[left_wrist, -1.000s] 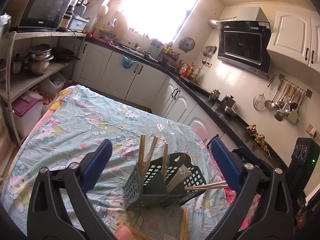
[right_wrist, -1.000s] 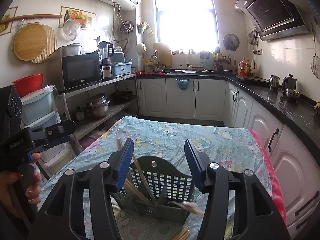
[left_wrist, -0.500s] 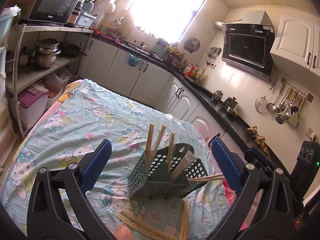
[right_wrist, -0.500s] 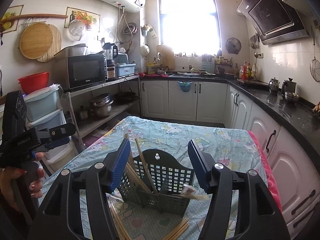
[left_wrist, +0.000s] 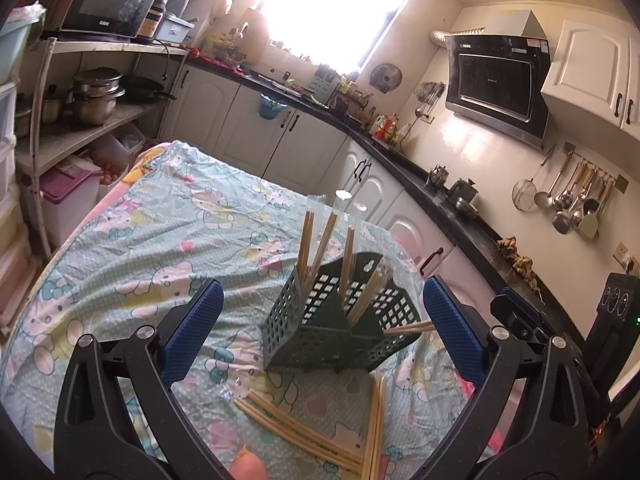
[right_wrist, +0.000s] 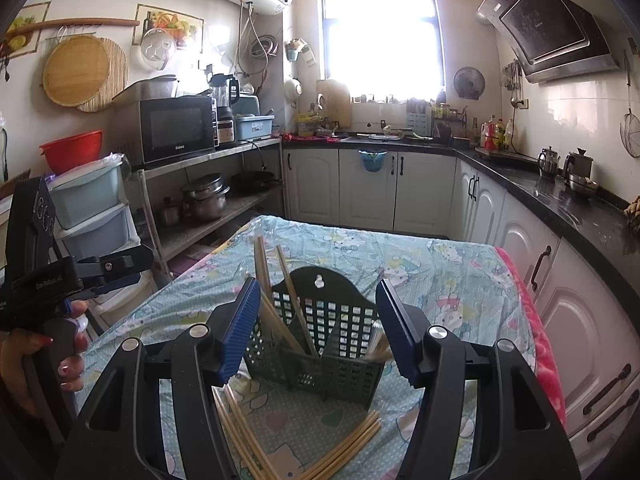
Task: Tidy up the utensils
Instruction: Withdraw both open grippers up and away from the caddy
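A dark green slotted utensil basket [left_wrist: 340, 320] [right_wrist: 320, 344] stands on the table with several wooden chopsticks [left_wrist: 320, 240] [right_wrist: 288, 308] sticking up out of it. More chopsticks lie loose on the cloth in front of it, one bunch [left_wrist: 296, 428] [right_wrist: 244, 432] to the left and one bunch [left_wrist: 374, 428] [right_wrist: 352, 440] to the right. My left gripper [left_wrist: 320, 336] is open and empty, held back from the basket. My right gripper [right_wrist: 316, 328] is open and empty, its pads either side of the basket in view. The left gripper also shows at the left of the right wrist view [right_wrist: 60, 276].
The table carries a light blue cartoon-print cloth [left_wrist: 160, 248] [right_wrist: 440, 264]. A metal shelf rack with pots [left_wrist: 92, 96] and a microwave [right_wrist: 176, 128] stands to the left. White cabinets and a black counter [right_wrist: 560, 204] run along the back and right.
Both grippers have pulled back and up from the basket. More loose chopsticks on the cloth in front of it have come into view.
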`<action>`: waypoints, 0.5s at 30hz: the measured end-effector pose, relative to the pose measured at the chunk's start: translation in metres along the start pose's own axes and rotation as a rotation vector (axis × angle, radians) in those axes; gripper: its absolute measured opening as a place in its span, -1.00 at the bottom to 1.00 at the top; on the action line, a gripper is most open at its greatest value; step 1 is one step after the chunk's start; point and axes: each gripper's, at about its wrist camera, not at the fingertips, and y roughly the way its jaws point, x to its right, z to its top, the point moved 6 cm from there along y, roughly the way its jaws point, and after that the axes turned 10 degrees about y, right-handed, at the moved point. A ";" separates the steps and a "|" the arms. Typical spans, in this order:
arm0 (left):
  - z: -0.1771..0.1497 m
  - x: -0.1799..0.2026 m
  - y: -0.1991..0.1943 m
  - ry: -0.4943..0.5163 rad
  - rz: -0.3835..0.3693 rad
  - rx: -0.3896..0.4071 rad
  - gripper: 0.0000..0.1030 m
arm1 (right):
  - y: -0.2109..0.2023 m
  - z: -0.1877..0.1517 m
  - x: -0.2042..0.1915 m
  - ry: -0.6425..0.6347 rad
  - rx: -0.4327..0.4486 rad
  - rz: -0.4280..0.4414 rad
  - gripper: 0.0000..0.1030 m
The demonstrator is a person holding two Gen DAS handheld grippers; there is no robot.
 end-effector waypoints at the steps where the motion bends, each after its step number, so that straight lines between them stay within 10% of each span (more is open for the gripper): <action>1: -0.002 -0.001 0.000 0.001 0.002 -0.004 0.79 | 0.000 -0.001 -0.001 -0.002 -0.003 -0.001 0.12; 15: -0.032 -0.004 0.002 0.002 0.017 -0.065 0.79 | -0.001 -0.028 -0.005 -0.011 -0.056 -0.001 0.12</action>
